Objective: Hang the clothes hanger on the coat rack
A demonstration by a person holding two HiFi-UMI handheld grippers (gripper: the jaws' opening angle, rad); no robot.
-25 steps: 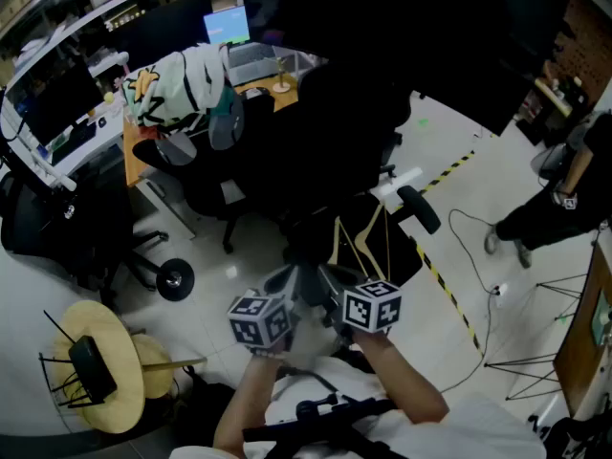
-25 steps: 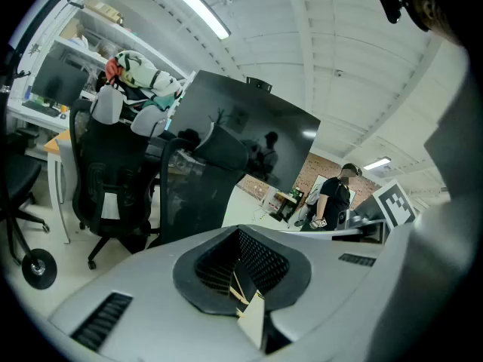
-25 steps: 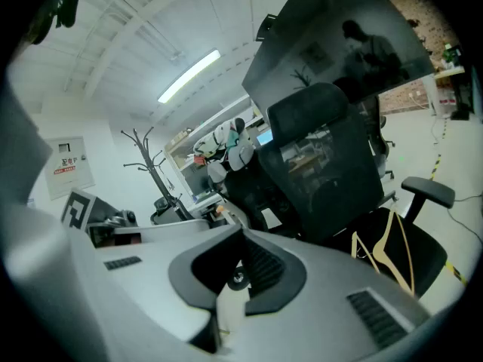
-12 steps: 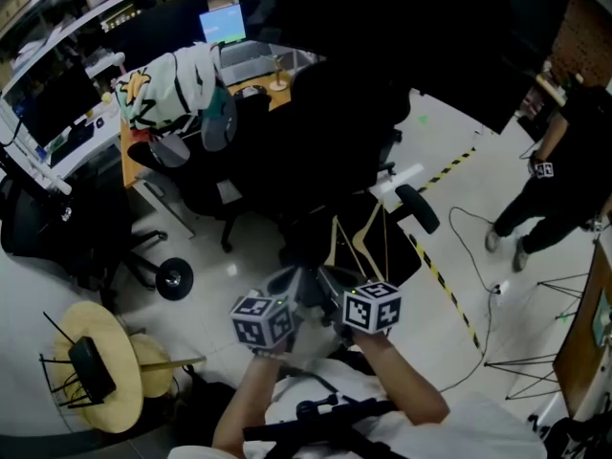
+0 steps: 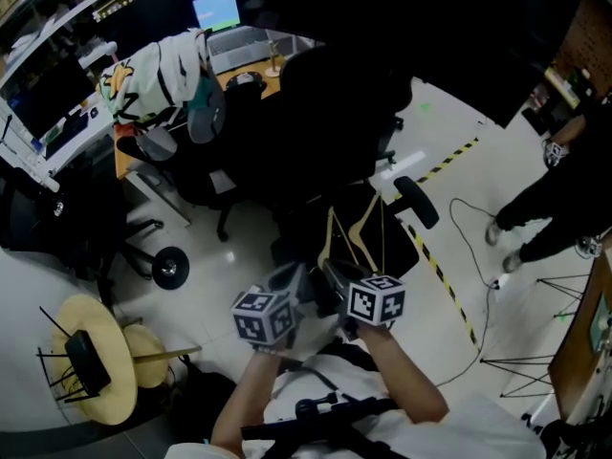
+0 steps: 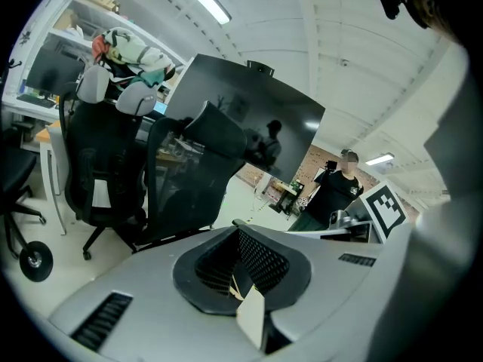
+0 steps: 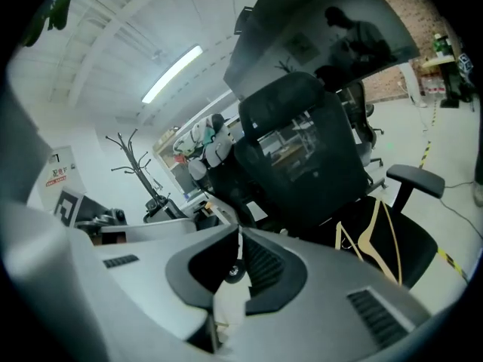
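Wooden clothes hanger (image 7: pixel 367 239): on the seat of the black office chair (image 7: pixel 302 149); perhaps it leans a little on the backrest, but the view is too dim to be sure.
Left gripper (image 6: pixel 238 225): jaws closed together, holding nothing, low in front of the chair.
Right gripper (image 7: pixel 239 230): jaws opening, only a thin gap so far, nothing between them; apart from the hanger.
Coat rack (image 7: pixel 134 161): dark, standing far behind the chairs, well apart from the hanger.

Your right gripper (image 7: pixel 239 231), bottom centre, is opening its jaws with nothing between; the wooden hanger (image 7: pixel 365 239) lies on the chair seat (image 7: pixel 413 238), lower right.
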